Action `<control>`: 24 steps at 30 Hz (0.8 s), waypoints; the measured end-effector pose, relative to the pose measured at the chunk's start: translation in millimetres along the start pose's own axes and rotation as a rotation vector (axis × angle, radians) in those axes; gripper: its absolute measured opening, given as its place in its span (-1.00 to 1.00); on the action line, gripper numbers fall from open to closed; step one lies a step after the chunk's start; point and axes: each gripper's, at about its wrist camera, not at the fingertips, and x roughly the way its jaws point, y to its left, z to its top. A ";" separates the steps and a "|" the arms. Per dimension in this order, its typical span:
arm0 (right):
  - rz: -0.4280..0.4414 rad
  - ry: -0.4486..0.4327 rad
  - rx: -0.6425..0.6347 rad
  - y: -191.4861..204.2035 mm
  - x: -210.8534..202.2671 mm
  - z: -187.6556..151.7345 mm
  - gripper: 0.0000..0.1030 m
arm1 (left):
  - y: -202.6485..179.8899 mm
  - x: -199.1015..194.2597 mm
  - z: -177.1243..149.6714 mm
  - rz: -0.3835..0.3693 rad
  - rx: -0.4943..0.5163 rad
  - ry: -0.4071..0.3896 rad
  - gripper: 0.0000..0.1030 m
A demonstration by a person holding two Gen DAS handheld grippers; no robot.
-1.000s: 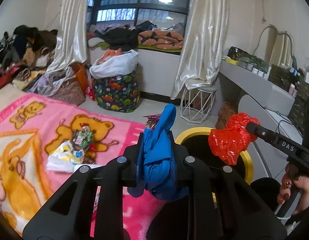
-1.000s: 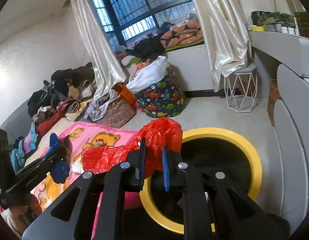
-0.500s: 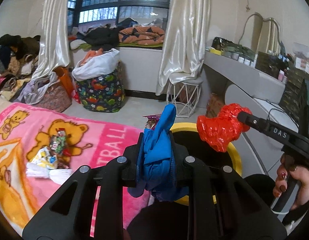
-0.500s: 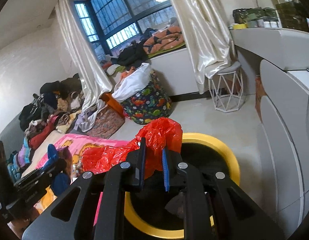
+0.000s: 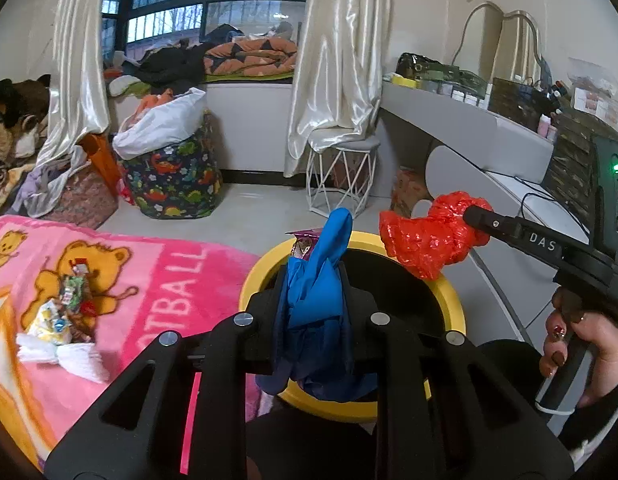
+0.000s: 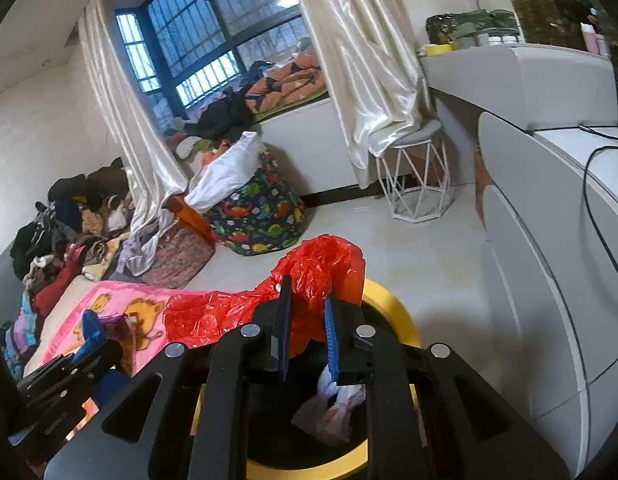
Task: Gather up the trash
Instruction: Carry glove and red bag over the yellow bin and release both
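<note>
My left gripper (image 5: 313, 292) is shut on a crumpled blue plastic bag (image 5: 319, 276), with a purple wrapper (image 5: 303, 240) behind it, held over the near rim of the yellow-rimmed black bin (image 5: 453, 300). My right gripper (image 6: 305, 312) is shut on a red plastic bag (image 6: 309, 276) and holds it above the bin (image 6: 393, 300). In the left wrist view the right gripper (image 5: 475, 216) holds the red bag (image 5: 425, 240) over the bin's far side. White crumpled trash (image 6: 333, 412) lies inside the bin. More wrappers and tissues (image 5: 65, 320) lie on the pink bear blanket (image 5: 157, 264).
A white wire stool (image 5: 341, 180) and a dinosaur-print laundry bag (image 5: 173, 184) stand on the floor beyond the bin. A white desk (image 5: 489, 136) with clutter runs along the right. Clothes piles (image 6: 61, 232) lie at the left by the curtains.
Both grippers have moved toward the bin with their bags still held. The red bag now hangs over the bin opening, and the bin's inside with white trash has come into the right wrist view.
</note>
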 end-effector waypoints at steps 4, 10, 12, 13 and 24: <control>-0.027 0.000 0.011 -9.4 1.6 -0.6 -0.73 | -8.2 10.5 -1.3 -0.019 0.008 0.013 -0.70; -0.078 0.006 -0.027 -15.6 4.9 -2.9 -0.73 | -12.1 30.3 0.5 -0.053 -0.019 0.049 -0.70; -0.091 0.015 -0.036 -17.2 7.9 -3.7 -0.73 | -11.7 37.9 2.6 -0.058 -0.029 0.063 -0.70; -0.100 0.024 -0.042 -17.6 10.0 -4.9 -0.73 | -12.4 39.5 3.5 -0.059 -0.032 0.065 -0.70; -0.061 0.129 -0.111 -3.0 29.7 -16.7 -0.73 | -13.5 62.7 23.4 -0.046 -0.032 0.066 -0.70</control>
